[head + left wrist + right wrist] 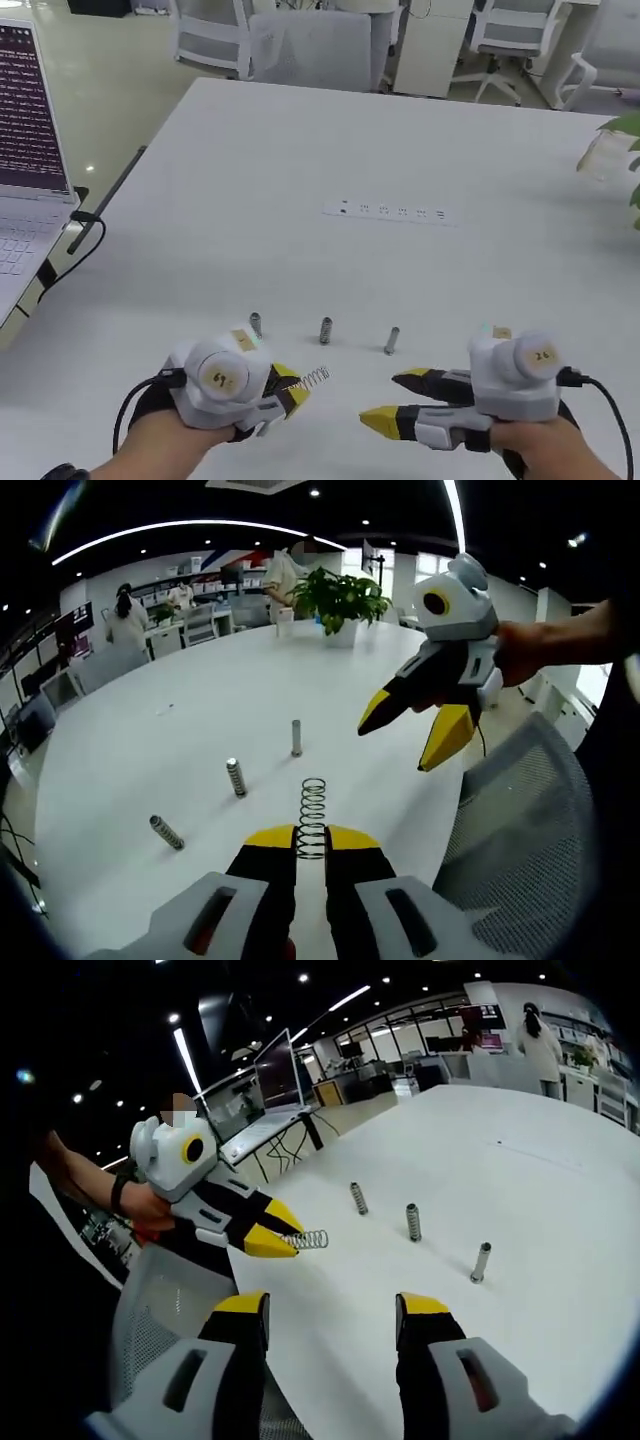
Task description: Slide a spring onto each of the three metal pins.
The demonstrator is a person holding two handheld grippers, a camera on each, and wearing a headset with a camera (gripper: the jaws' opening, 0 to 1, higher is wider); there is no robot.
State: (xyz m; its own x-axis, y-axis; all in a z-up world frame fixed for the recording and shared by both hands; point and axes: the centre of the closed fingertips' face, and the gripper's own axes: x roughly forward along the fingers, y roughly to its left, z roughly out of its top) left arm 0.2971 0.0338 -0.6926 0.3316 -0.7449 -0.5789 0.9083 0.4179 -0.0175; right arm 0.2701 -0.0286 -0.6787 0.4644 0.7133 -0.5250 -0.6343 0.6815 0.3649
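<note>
Three metal pins stand in a row on the white table (300, 150). The left pin (256, 324) and middle pin (325, 331) each carry a spring; the right pin (391, 340) is bare. My left gripper (295, 386) is shut on a loose spring (314, 377), which sticks out past its yellow tips just in front of the pins. In the left gripper view the spring (313, 805) stands up from the closed jaws (311, 838). My right gripper (382, 398) hangs open and holds nothing, to the right of the spring, with its tips pointing left.
An open laptop (20, 150) with a black cable (75, 250) sits at the table's left edge. A flush power strip (385, 211) lies mid-table, behind the pins. A plant (620, 150) is at the far right, and office chairs (310, 45) stand beyond the far edge.
</note>
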